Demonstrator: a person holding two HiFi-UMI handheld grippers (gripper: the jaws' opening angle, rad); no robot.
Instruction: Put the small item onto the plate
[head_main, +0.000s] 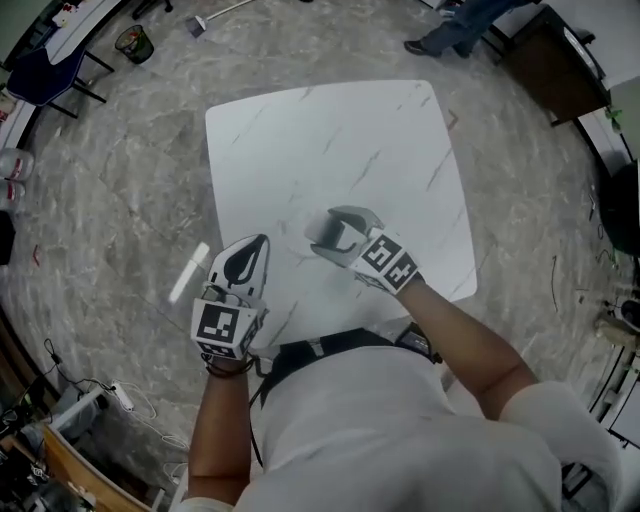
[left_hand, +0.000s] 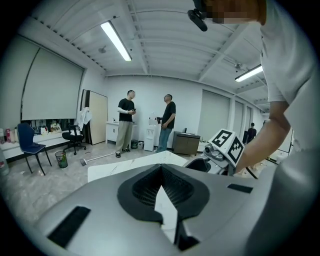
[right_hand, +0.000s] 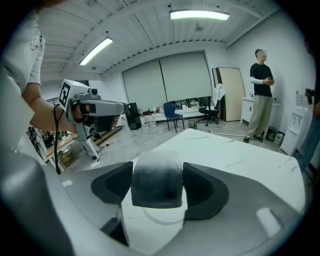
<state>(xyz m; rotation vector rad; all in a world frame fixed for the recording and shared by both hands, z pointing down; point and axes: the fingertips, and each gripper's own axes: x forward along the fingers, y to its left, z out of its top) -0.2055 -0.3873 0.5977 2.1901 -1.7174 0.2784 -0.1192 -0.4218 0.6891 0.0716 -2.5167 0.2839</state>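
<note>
The small item (right_hand: 156, 177) is a rounded block, pale grey on top and dark at its base. My right gripper (right_hand: 157, 182) is shut on it, one jaw pad on each side. Under it, a faint round outline (right_hand: 165, 216) shows on the white surface; I cannot tell if it is the plate. In the head view the right gripper (head_main: 330, 236) holds the item (head_main: 324, 232) over the white marble table (head_main: 330, 140), near its front. My left gripper (head_main: 246, 262) hangs over the table's front left edge, shut and empty, its jaw tips meeting (left_hand: 161, 170).
A white strip (head_main: 188, 272) lies on the floor left of the table. Two people (left_hand: 126, 122) stand talking at the far wall. A blue chair (left_hand: 29, 146) and a bin (left_hand: 61, 159) stand on the left, and a broom (left_hand: 97, 159) lies on the floor.
</note>
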